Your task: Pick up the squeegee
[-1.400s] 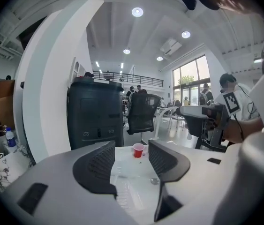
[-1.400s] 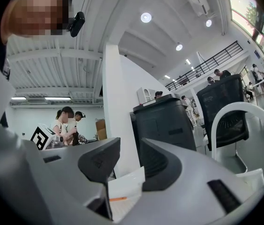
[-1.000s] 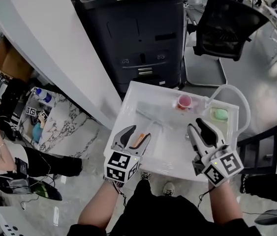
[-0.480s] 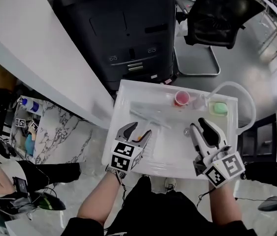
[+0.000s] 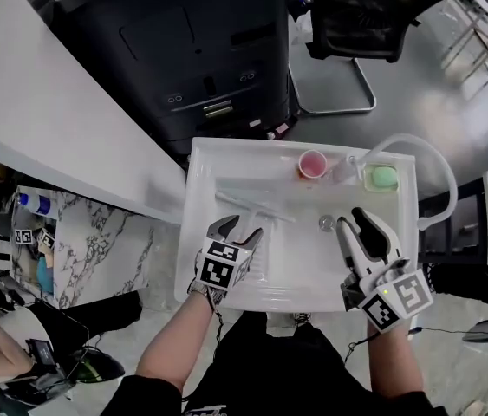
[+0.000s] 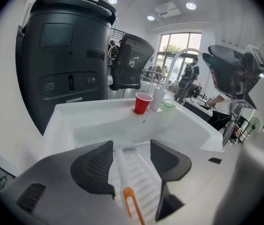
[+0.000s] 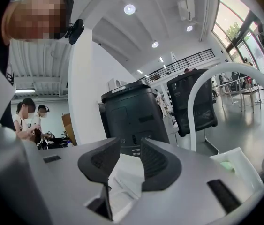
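Note:
The squeegee point(image 5: 245, 206) lies in the white sink point(image 5: 193, 232): a pale blade across the far part, and a white handle point(image 6: 121, 167) with an orange loop end point(image 6: 131, 205) running toward me. My left gripper point(image 5: 235, 233) points down into the sink over that handle. Its jaws have just been opening and stand wide, with the handle lying between and under the pads, untouched. My right gripper point(image 5: 367, 232) hovers over the right side of the sink, open, nothing between its pads point(image 7: 130, 165).
A red cup point(image 5: 312, 164), a white bottle point(image 5: 345, 170) and a green soap bar point(image 5: 383, 178) line the sink's far rim under an arched white faucet point(image 5: 419, 151). The drain point(image 5: 325, 224) is mid-basin. A black machine point(image 5: 191, 50) and an office chair point(image 5: 356, 16) stand beyond.
My left gripper has sunk into the sink and tipped downward, so the handle's orange end now sits between its jaws. The right gripper has dropped slightly.

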Motion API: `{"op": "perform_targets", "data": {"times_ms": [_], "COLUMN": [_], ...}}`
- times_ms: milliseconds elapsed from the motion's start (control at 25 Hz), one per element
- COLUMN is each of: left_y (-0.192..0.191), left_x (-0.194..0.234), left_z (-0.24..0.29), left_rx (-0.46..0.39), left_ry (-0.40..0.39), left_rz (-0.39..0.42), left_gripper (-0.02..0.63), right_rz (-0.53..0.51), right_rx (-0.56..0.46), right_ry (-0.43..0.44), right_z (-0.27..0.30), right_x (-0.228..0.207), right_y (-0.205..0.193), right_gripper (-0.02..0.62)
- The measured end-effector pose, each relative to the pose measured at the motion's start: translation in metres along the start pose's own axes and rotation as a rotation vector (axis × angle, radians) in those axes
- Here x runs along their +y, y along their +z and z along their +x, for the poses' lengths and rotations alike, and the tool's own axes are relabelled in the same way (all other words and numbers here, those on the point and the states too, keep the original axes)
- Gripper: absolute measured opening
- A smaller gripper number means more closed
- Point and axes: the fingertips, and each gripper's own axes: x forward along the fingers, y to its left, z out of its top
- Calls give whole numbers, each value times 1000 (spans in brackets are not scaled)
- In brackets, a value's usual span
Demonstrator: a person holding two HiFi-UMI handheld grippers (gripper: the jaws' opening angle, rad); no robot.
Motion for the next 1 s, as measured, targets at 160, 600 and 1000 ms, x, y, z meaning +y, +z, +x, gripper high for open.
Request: {"op": "perform_targets", "data": {"times_ms": [160,600,1000], "left_y": [-11,-47,-66], "left_x": [6,18,20], "left_z": [18,56,74], "left_rx": [57,213,309], "left_ry": [-6,-2,9], "left_rz": [-3,-15,-9], "left_gripper": [255,255,255], "right_rz": [12,48,70], "right_rx": [6,17,20], "right_ry": [-27,-78,-128], "right_z": [0,-7,-21], "right_x": [-8,-22,-39], "right_y": [-4,-18,-25], "right_gripper": [144,144,141]}}
